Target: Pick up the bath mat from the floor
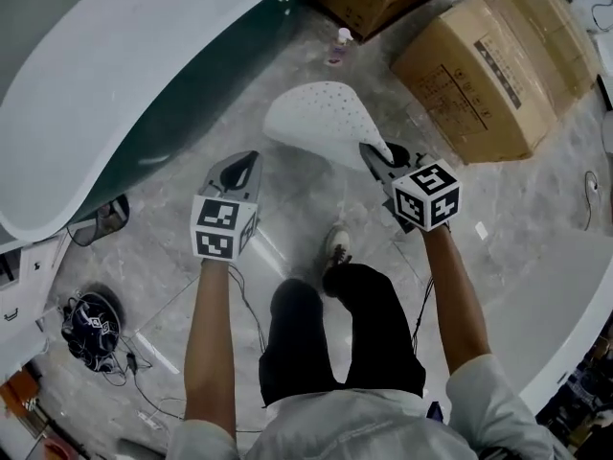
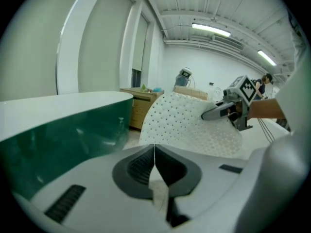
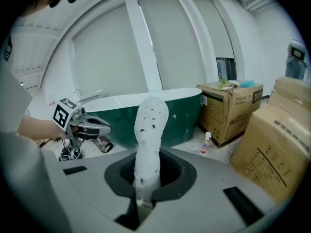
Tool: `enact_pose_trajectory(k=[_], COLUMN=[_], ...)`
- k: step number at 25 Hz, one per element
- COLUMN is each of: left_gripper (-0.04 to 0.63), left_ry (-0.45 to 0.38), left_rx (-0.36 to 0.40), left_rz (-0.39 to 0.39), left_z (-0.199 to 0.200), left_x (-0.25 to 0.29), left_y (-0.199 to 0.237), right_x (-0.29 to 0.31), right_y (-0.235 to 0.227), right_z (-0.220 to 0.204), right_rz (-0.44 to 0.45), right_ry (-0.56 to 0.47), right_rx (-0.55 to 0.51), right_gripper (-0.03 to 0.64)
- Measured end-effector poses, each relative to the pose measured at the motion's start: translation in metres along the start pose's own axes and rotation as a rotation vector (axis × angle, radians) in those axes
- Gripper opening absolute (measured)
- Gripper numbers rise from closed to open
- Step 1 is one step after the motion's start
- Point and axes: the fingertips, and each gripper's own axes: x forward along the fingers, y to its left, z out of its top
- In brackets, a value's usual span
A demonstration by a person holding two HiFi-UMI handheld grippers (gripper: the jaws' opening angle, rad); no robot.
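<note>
The white perforated bath mat (image 1: 324, 118) hangs off the floor, pinched at one edge by my right gripper (image 1: 376, 154). In the right gripper view the mat (image 3: 149, 130) rises edge-on from between the shut jaws of that gripper (image 3: 145, 186). My left gripper (image 1: 246, 164) is held level with it, a little to the mat's left and apart from it. Its jaws (image 2: 154, 154) are shut with nothing between them. From the left gripper view the mat (image 2: 187, 125) curves upward with the right gripper (image 2: 226, 110) on its right edge.
A bathtub (image 1: 124, 75) with a white rim and green side fills the left. Cardboard boxes (image 1: 493, 60) stand at the back right, a small bottle (image 1: 342, 42) between them. Cables and a dark bundle (image 1: 91, 326) lie at the lower left. The person's shoe (image 1: 336, 245) is below the mat.
</note>
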Motion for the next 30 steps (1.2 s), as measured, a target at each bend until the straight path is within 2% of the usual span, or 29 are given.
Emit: enact_pose_trajectory(k=[6, 14, 19, 24, 30], left_gripper=[0.017, 0.018, 0.018, 0.017, 0.018], left_ry=[0.027, -0.026, -0.116, -0.23, -0.353], left_rx=[-0.044, -0.008, 0.005, 0.087, 0.151], left_rz=[-0.002, -0.016, -0.015, -0.002, 0.015], left_z=[0.07, 0.165, 0.223, 0.283, 0.34], left_x=[-0.099, -0.213, -0.262, -0.306, -0.357], left_y=[-0.014, -0.034, -0.049, -0.065, -0.075], right_x=[-0.081, -0.181, -0.242, -0.292, -0.332], right_y=[0.05, 0.102, 0.133, 0.162, 0.195], right_z=[0.079, 0.187, 0.244, 0.287, 0.334], right_rz=[0.007, -0.05, -0.087, -0.133, -0.172], right_ry=[0.054, 0.032, -0.049, -0.134, -0.207], right_rx=[-0.008, -0.07, -0.092, -0.114, -0.175], right_gripper=[0.034, 0.034, 0.034, 0.034, 0.034])
